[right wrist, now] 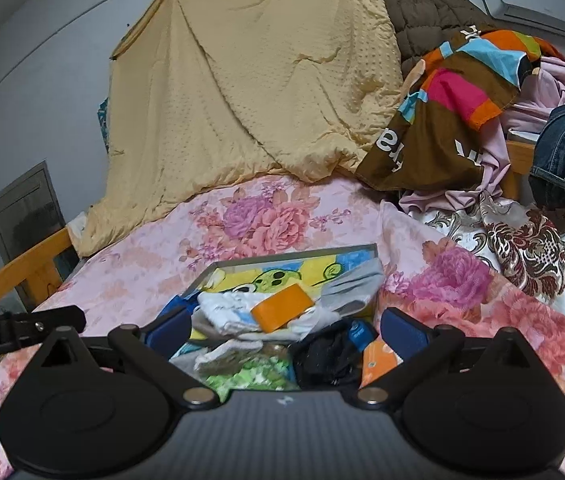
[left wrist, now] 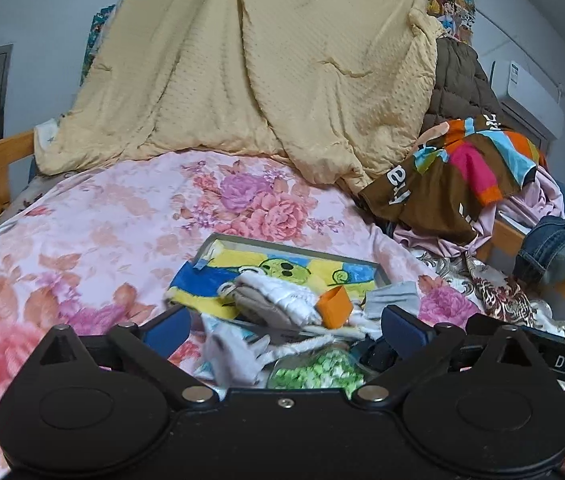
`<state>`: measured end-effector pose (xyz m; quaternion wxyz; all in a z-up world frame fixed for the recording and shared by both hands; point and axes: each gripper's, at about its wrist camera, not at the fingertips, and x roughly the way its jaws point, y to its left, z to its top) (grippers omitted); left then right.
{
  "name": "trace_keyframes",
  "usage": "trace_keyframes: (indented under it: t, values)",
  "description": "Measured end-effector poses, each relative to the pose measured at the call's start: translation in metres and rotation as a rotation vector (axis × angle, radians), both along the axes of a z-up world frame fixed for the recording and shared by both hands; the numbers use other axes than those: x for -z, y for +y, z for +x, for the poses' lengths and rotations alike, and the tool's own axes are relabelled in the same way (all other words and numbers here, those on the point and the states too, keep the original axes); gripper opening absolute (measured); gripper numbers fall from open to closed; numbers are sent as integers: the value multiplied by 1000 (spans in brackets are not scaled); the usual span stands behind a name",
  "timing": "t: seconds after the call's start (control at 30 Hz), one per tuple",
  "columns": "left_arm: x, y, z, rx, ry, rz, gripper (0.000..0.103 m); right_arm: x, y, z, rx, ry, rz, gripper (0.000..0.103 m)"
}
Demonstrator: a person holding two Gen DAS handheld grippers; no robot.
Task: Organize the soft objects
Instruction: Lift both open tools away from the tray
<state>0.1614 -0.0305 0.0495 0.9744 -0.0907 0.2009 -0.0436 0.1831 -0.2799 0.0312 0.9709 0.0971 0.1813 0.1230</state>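
Both claws gape empty, the left claw and right claw side by side just short of the grey tray heaped with small cloths, which lies straight ahead of them on the pink floral bed cover.

left hand-held gripper: jaws wide, empty | tray of soft items on floral bedsheet

A tray lay on the bed, with a towel, socks and a block piled in it. Behind hung a blanket; clothes were heaped to the right.
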Motion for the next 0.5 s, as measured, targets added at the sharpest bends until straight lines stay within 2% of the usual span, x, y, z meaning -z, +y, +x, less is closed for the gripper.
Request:
trace_keyframes:
  t: [0.3,0.5]
  values:
    - [19,12,-35,9,14,22,102,1,26,-44,20,-43,-79,103]
    - [39,23,-50,-15,47,-3,102,11,41,-59,12,-12,-143,103]
